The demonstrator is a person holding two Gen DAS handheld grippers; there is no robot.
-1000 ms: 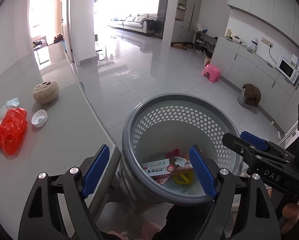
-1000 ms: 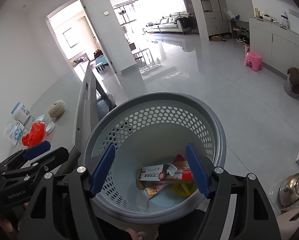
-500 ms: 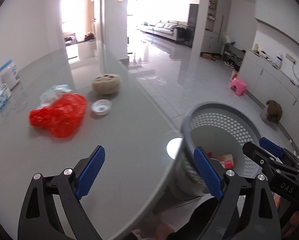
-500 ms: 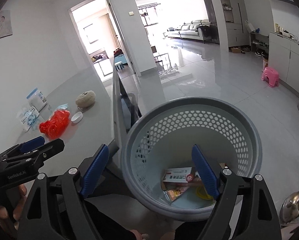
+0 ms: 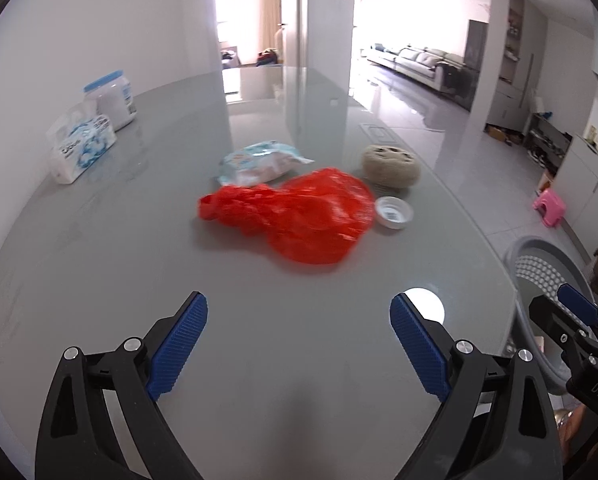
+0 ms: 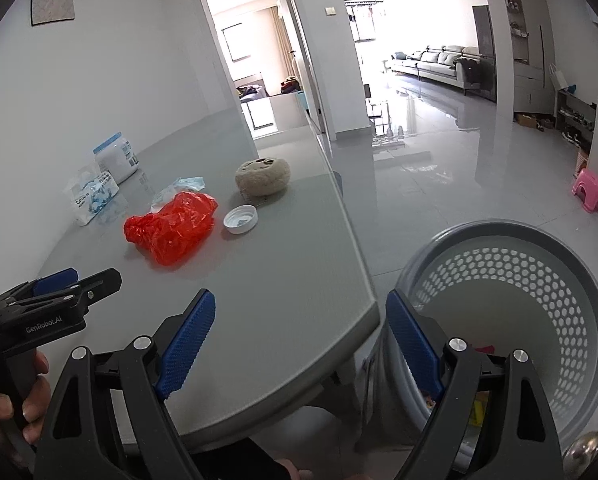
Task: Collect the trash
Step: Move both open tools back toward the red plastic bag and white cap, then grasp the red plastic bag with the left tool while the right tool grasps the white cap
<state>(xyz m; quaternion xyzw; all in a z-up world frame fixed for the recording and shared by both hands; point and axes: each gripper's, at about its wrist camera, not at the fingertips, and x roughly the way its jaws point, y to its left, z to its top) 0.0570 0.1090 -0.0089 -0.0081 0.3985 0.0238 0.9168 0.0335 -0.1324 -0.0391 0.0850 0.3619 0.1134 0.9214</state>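
In the left wrist view the left gripper [image 5: 299, 344], fingers apart and empty, faces the red bag [image 5: 299, 212] lying crosswise straight ahead on the bench [image 5: 99, 264], while in the right wrist view the right gripper [image 6: 301, 340], also spread and empty, straddles the bench edge beside the bin [image 6: 595, 304], with the bag up-left and the left one nearer.

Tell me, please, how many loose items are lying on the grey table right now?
6: tub and tissue pack by the wall; wipes packet, red bag, white cap and beige lump mid-table.
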